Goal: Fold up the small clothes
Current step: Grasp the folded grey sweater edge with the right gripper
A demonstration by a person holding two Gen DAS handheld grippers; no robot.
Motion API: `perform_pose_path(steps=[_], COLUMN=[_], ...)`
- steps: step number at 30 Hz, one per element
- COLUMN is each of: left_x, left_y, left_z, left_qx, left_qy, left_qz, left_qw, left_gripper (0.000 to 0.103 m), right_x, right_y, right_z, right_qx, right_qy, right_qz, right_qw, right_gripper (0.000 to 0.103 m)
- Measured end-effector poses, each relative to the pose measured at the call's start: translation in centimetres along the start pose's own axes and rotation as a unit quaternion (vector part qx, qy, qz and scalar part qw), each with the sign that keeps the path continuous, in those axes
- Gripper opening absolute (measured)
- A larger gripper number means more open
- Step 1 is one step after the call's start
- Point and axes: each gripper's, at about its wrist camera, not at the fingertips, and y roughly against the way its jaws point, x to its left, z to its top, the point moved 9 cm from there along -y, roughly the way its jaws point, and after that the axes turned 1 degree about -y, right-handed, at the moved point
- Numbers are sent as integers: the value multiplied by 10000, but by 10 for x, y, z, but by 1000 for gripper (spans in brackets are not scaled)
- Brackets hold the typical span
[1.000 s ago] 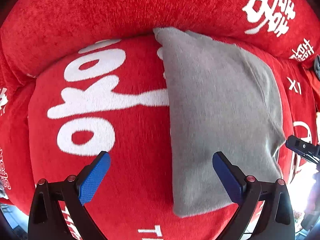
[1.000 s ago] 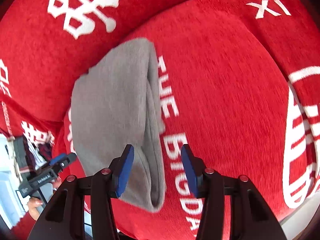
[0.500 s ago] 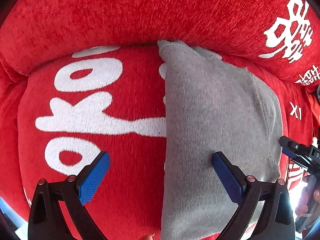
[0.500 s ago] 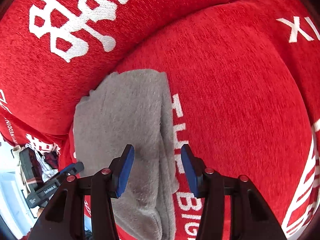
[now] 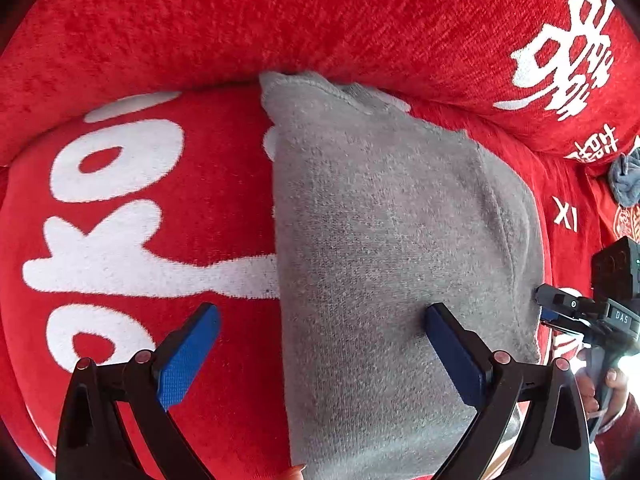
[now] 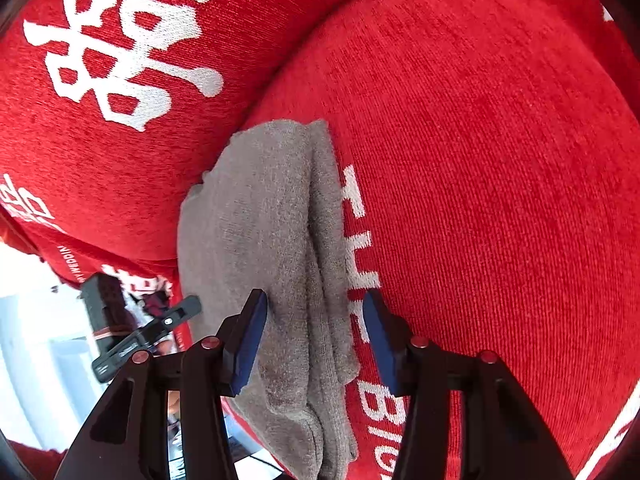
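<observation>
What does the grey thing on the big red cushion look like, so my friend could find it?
Look at the red sofa seat cushion with big white letters. Lying flat on it, its far end against the back cushion, is a folded grey fuzzy garment. It is the only large plain grey thing there; a smaller grey-blue cloth sits apart at the right edge.

On the red cover (image 6: pixel 500 168) under my right fingers I read white letters "THE" and "BIG", partly hidden by the grey cloth (image 6: pixel 272 248). From my left side I read "XI" on that cover and "DAS" on my right gripper (image 5: pixel 544 312).
</observation>
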Motion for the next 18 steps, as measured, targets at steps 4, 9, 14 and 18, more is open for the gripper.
perform_pose_path(steps=[4, 9, 14, 18], left_x=[-5, -22, -36, -37], left_y=[-6, -20, -30, -30], left_z=[0, 4, 9, 10], left_qx=[113, 245, 290, 314], left_qy=[3, -150, -403, -392], left_qz=[-265, -549, -594, -603], left_qw=[9996, 9981, 9970, 9969], left_gripper=[102, 102, 102, 102], right_x=[3, 17, 35, 44], right_y=[-3, -21, -35, -49], right_z=[-2, 6, 10, 9], right_qx=[180, 405, 604, 639], right_qy=[116, 372, 607, 638], right_qz=[206, 384, 595, 666], right_qw=[9996, 9977, 9945, 9937], right_gripper=[58, 59, 62, 62])
